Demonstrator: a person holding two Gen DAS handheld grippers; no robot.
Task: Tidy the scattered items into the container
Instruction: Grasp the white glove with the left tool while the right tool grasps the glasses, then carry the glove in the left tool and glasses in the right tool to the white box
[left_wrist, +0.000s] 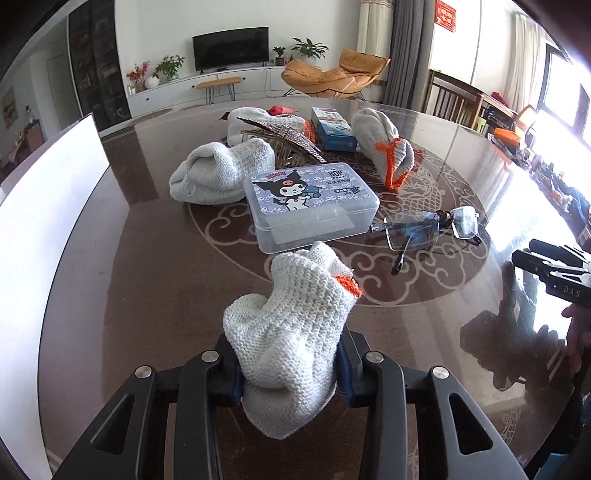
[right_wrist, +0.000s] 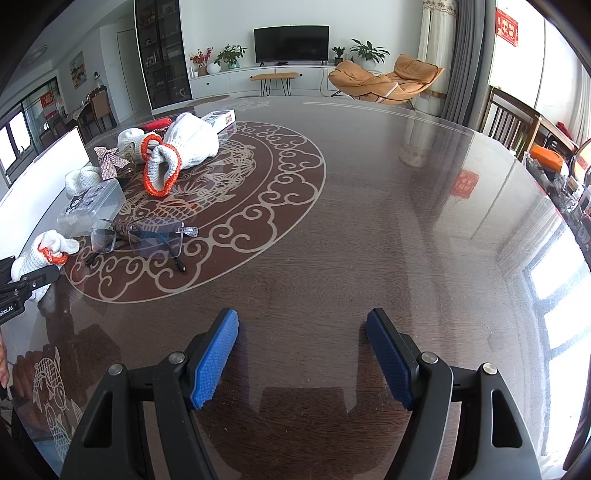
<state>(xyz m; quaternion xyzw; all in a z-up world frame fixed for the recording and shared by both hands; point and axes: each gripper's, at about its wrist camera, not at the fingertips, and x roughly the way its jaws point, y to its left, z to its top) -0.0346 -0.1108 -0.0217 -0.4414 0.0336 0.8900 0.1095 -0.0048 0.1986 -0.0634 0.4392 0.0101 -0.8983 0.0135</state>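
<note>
My left gripper is shut on a white knitted glove with an orange cuff, which bulges up between its blue pads. The right wrist view shows the same glove at the far left edge. The white wall of the container stands to the left of the held glove. On the table ahead lie a clear plastic box with a cartoon lid, folded glasses, two more gloves and a rhinestone hair clip. My right gripper is open over bare table with nothing between its fingers.
The round glass-topped table has a dark patterned centre. Small blue and white cartons sit behind the hair clip. Wooden chairs and cluttered items line the right rim. A hand holds the right gripper's handle.
</note>
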